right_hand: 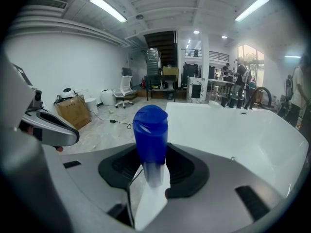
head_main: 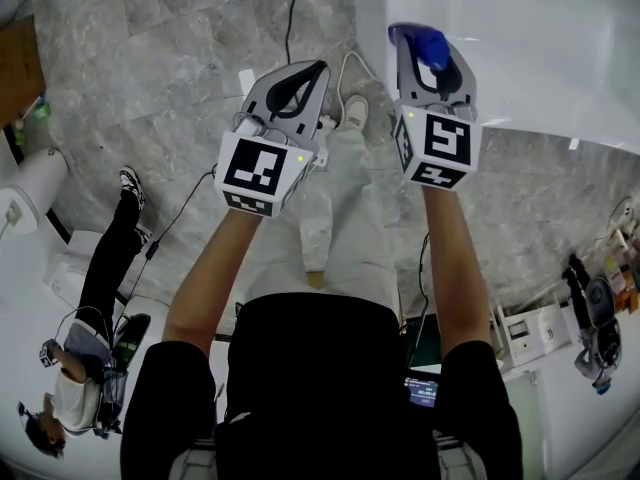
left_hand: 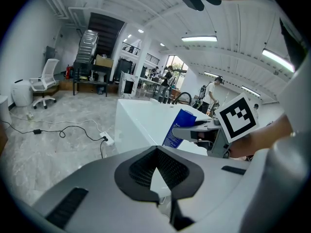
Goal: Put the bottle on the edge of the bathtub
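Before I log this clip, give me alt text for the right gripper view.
A blue plastic bottle stands clamped between the grey jaws of the right gripper. Beyond lies a white bathtub, with grey marble floor to the left.

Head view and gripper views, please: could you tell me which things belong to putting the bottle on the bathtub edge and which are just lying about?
For the job: blue bottle, gripped by the right hand-held gripper; white bathtub.

Lying about: floor cable; power strip; office chair; cardboard box; the empty left hand-held gripper.
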